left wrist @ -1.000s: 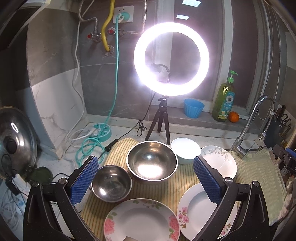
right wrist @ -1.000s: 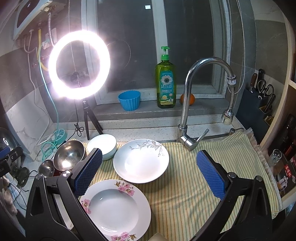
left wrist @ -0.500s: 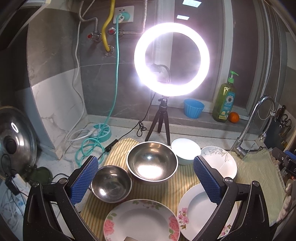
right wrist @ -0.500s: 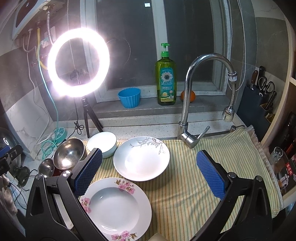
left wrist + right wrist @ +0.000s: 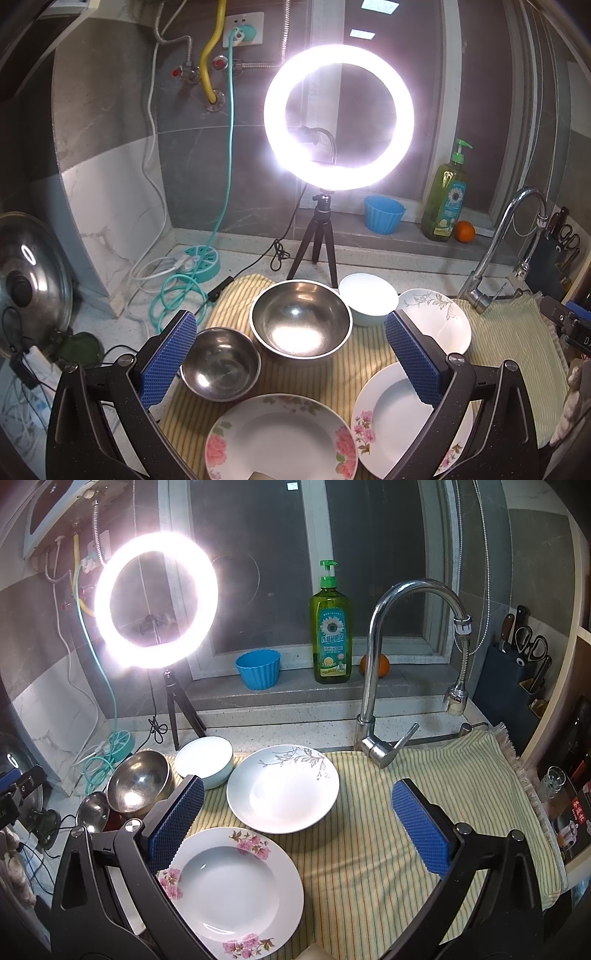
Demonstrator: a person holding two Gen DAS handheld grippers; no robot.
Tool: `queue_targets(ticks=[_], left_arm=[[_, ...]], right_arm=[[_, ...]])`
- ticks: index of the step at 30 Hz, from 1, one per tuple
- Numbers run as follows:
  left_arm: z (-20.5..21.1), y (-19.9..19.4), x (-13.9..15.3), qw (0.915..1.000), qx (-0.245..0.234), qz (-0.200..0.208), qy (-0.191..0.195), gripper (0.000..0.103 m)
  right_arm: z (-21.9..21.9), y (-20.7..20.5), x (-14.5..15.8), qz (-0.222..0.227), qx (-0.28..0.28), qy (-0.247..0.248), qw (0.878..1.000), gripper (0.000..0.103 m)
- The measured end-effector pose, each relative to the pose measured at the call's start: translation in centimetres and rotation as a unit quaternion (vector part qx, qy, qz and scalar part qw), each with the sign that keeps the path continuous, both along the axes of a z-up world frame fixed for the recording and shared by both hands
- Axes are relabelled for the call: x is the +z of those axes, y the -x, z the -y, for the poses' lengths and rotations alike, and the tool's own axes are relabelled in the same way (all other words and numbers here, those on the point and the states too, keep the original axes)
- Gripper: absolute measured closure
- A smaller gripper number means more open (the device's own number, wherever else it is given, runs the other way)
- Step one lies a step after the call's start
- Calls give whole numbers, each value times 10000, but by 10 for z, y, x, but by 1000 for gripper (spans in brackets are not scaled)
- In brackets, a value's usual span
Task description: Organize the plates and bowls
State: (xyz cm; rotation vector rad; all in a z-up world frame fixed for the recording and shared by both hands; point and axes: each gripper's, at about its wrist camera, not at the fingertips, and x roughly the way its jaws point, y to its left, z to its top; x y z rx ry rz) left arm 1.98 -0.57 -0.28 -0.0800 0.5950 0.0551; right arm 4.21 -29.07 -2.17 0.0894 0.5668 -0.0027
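On a striped cloth [image 5: 373, 347] lie a large steel bowl [image 5: 300, 323], a small steel bowl [image 5: 220, 363], a white bowl [image 5: 368, 298], a leaf-pattern plate [image 5: 437, 319] and two pink-flower plates [image 5: 280, 439] [image 5: 395, 413]. My left gripper [image 5: 291, 354] is open and empty, held above the steel bowls. My right gripper [image 5: 299, 819] is open and empty above the leaf-pattern plate [image 5: 282, 788] and a pink-flower plate [image 5: 231, 884]. The white bowl [image 5: 205, 755] and large steel bowl [image 5: 138, 781] show at its left.
A lit ring light on a tripod [image 5: 338, 118] stands behind the bowls. A tap [image 5: 384, 657] rises at the cloth's back edge. A soap bottle [image 5: 330, 627], blue cup [image 5: 258, 668] and orange [image 5: 376, 664] sit on the sill. A pot lid [image 5: 26, 284] and cables [image 5: 173, 280] lie left.
The right gripper has drifted slightly, so the scene sits a little lower in its view. The left gripper has barely moved. Both stay open.
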Motion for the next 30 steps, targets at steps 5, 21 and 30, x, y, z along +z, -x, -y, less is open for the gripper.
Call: queue_targets(ticks=[5, 21, 30], left_arm=[[1, -1, 0, 10000, -2, 0, 2, 1], [2, -5, 3, 10000, -24, -20, -18, 1], [4, -7, 1, 10000, -44, -29, -19, 1]], right_arm=[[0, 0, 0, 5, -1, -6, 10000, 0], [0, 0, -2, -41, -4, -19, 10000, 0], [1, 0, -2, -48, 3, -26, 10000, 0]])
